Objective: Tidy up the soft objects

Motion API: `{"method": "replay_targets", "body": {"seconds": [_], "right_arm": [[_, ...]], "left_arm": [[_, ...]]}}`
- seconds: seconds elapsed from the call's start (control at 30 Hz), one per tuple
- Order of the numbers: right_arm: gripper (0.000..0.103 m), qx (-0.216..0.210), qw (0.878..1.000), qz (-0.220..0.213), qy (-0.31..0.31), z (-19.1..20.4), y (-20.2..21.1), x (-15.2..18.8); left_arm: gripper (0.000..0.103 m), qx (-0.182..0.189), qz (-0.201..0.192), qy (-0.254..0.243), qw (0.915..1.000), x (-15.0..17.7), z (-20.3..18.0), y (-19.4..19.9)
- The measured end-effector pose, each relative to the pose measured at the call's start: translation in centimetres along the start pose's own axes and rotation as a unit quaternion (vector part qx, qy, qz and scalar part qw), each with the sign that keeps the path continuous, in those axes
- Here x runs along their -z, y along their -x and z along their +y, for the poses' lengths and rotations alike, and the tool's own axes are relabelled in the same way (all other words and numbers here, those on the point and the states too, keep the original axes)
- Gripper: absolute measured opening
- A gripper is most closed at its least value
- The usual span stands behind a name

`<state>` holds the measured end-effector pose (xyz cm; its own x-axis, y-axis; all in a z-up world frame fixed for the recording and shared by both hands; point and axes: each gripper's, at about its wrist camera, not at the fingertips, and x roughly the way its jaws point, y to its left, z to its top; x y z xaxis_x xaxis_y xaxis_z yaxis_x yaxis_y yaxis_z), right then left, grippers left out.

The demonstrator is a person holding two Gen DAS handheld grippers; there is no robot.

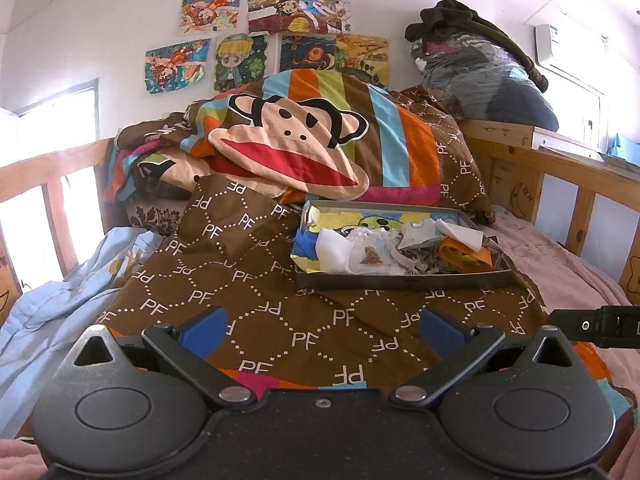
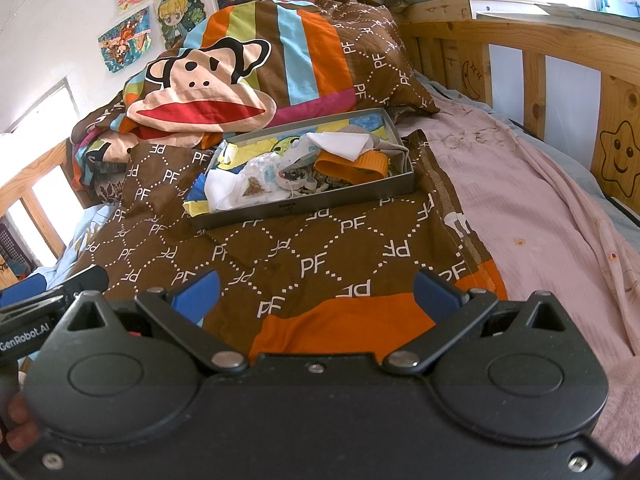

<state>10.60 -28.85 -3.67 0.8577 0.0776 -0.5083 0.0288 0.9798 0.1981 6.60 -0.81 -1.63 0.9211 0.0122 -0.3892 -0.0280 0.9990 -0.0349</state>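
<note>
A grey shallow box (image 1: 400,282) (image 2: 320,204) sits on the brown PF-patterned quilt (image 1: 256,280) (image 2: 320,256). It holds several small soft items: white cloths (image 1: 340,252) (image 2: 224,188), an orange piece (image 1: 464,256) (image 2: 352,164) and patterned socks. My left gripper (image 1: 320,326) is open and empty, low over the quilt in front of the box. My right gripper (image 2: 316,292) is open and empty, over the quilt's orange edge, nearer than the box.
A folded monkey-face quilt (image 1: 288,148) (image 2: 208,92) is piled behind the box. A pink sheet (image 2: 520,208) covers the bed's right side, a light blue blanket (image 1: 52,304) the left. Wooden bed rails (image 2: 560,52) (image 1: 40,184) run along both sides. Bagged clothes (image 1: 488,68) sit on the headboard.
</note>
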Motion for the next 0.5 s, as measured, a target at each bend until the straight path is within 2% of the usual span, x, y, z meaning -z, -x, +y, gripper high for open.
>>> {"method": "replay_targets", "body": {"seconds": [0.5], "right_arm": [[0.103,0.001,1.0,0.001,0.0,0.12,-0.02,0.09]], "left_arm": [[0.102,0.001,0.001,0.0,1.0,0.05,-0.07,0.02]]}}
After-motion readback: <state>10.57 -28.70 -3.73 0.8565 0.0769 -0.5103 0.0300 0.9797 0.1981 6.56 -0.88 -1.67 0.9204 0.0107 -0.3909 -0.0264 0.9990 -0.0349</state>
